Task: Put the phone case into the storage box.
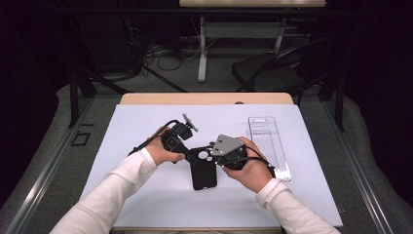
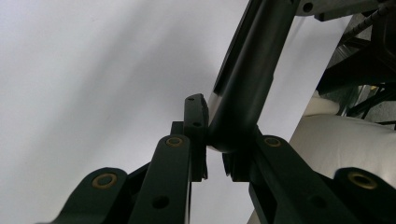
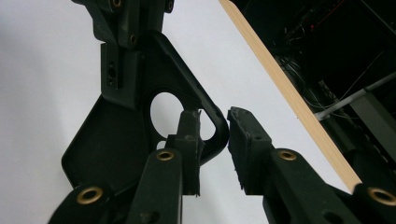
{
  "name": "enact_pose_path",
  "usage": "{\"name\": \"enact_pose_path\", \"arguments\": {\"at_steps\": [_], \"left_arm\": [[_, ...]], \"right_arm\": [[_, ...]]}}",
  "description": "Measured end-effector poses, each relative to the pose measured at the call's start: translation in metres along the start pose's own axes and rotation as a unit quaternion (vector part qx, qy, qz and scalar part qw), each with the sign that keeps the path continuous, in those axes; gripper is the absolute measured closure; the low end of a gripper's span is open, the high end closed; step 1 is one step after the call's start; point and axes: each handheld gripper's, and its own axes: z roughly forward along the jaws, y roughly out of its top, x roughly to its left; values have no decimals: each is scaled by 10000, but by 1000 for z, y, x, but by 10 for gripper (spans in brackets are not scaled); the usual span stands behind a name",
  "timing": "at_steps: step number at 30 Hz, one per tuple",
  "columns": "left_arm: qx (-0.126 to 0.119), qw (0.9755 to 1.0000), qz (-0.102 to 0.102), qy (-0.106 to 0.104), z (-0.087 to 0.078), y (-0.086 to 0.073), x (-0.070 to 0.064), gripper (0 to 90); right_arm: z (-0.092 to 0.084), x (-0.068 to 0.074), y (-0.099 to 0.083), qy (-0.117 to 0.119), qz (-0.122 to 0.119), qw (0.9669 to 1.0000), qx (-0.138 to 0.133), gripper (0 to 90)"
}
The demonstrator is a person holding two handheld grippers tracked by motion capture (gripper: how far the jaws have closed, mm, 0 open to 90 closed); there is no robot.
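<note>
A black phone case (image 1: 203, 173) is held up between both hands over the white table sheet (image 1: 146, 195), its camera opening at the top. My left gripper (image 1: 191, 155) comes in from the left and is shut on the case's upper left edge. In the left gripper view the dark case (image 2: 247, 79) is pinched between the jaws of my left gripper (image 2: 215, 140). My right gripper (image 1: 211, 153) meets the case from the right. In the right gripper view my right gripper (image 3: 212, 137) has its jaws on either side of the rim beside the round camera hole (image 3: 168, 109), pads against the case (image 3: 107, 135).
A clear plastic box (image 1: 267, 141) lies flat on the sheet to the right of the hands. The table's wooden far edge (image 1: 207, 99) runs behind, with a chair (image 1: 272, 73) and cables on the floor beyond. White sleeves (image 1: 122, 180) rest low over the front.
</note>
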Motion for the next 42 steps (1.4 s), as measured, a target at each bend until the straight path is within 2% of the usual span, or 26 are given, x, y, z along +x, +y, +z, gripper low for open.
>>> {"name": "enact_pose_path", "arguments": {"at_steps": [3, 15, 42], "left_arm": [[19, 10000, -4, 3, 1, 0, 0, 815], [83, 10000, 8, 5, 3, 2, -1, 816], [87, 10000, 44, 2, 3, 2, -1, 812]], "right_arm": [[0, 1, 0, -32, -93, 10000, 18, 755], [0, 3, 0, -70, -217, 9997, 79, 776], [0, 1, 0, -30, -210, 9997, 94, 800]]}}
